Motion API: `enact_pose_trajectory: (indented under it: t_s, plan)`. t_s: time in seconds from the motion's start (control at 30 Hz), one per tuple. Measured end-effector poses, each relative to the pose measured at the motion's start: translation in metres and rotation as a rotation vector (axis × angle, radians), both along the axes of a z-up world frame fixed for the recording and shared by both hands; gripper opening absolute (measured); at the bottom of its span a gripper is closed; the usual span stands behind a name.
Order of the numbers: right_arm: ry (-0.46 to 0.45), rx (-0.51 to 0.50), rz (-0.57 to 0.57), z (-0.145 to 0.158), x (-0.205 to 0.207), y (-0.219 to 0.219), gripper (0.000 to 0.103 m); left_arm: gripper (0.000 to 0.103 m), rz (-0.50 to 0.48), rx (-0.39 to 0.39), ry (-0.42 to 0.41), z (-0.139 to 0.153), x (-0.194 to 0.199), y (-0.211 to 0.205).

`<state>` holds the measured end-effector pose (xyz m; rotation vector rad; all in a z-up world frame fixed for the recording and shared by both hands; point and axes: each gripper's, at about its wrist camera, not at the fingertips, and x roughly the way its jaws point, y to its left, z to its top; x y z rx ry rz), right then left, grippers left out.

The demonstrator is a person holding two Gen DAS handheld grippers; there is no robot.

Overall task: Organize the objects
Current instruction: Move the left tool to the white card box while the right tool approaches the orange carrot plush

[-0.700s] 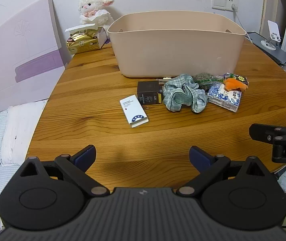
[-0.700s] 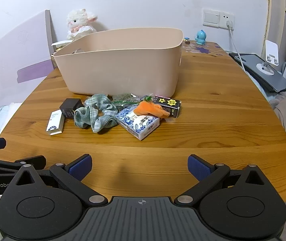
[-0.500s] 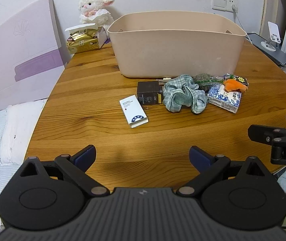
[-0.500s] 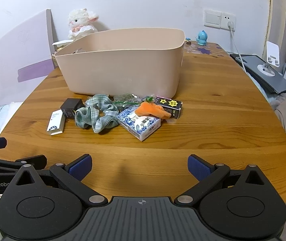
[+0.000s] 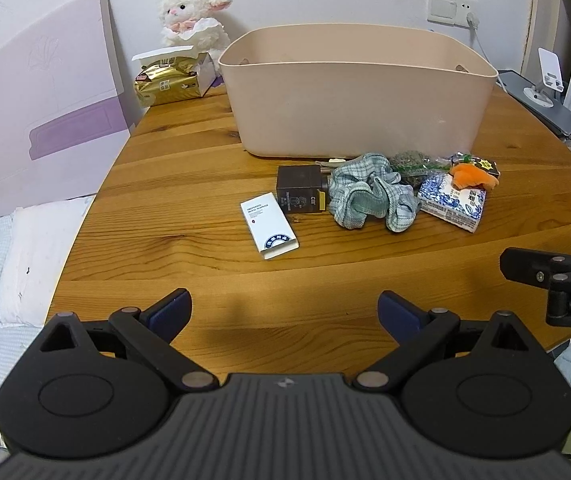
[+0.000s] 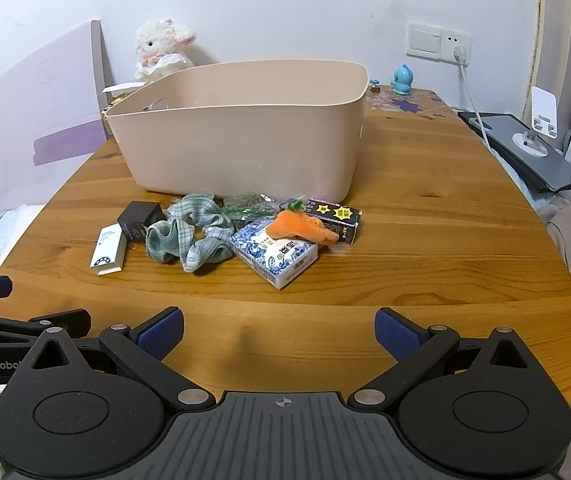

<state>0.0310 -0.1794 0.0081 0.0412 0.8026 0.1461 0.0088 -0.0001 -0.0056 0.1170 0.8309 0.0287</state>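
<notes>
A round-edged wooden tabletop [image 5: 189,184] carries a large beige plastic tub [image 5: 359,96] toward its far edge, and a row of small items lies along the tub's near wall. From the tabletop's left side, the row begins with a flat white carton with a blue round label [image 5: 268,225]. Just beside it is a dark brown box [image 5: 300,189], then a crumpled green-checked cloth scrunchie [image 5: 369,194] touching that box. A clear packet of green dried leaves [image 6: 250,203] sits against the tub. A blue-and-white patterned tissue pack [image 6: 275,254] bears an orange plush carrot [image 6: 302,228] on its far end, and a black box with yellow star stickers [image 6: 335,218] lies just behind the carrot.

The left gripper [image 5: 284,314] hangs over the near edge of the tabletop, its blue-padded fingers spread wide with nothing between them. The right gripper [image 6: 278,330] hangs over the same edge further right, likewise spread wide and empty. Both are well apart from the row of items.

At the far left corner a white plush lamb [image 5: 193,16] sits behind a gold tissue packet [image 5: 167,84]. A small blue figurine [image 6: 402,79] stands at the far right edge
</notes>
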Motion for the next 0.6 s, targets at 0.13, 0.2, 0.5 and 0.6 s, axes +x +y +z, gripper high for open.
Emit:
enact_pose_trajectory:
  t_s: [0.13, 0.2, 0.5, 0.6]
  plan:
    - [-0.003, -0.008, -0.003, 0.000, 0.002, 0.000, 0.103, 0.100, 0.003, -0.008, -0.001, -0.001, 0.003, 0.002]
    - [-0.006, -0.012, -0.001, 0.000, 0.004, -0.001, 0.103, 0.100, 0.002, -0.008, 0.001, -0.002, 0.004, 0.002]
    - [-0.024, -0.041, -0.001, 0.001, 0.012, -0.001, 0.103, 0.100, 0.010, -0.024, 0.007, -0.006, 0.013, 0.005]
    - [-0.033, -0.055, 0.005, 0.000, 0.014, 0.000, 0.103, 0.100, 0.022, -0.036, 0.000, -0.005, 0.016, 0.008]
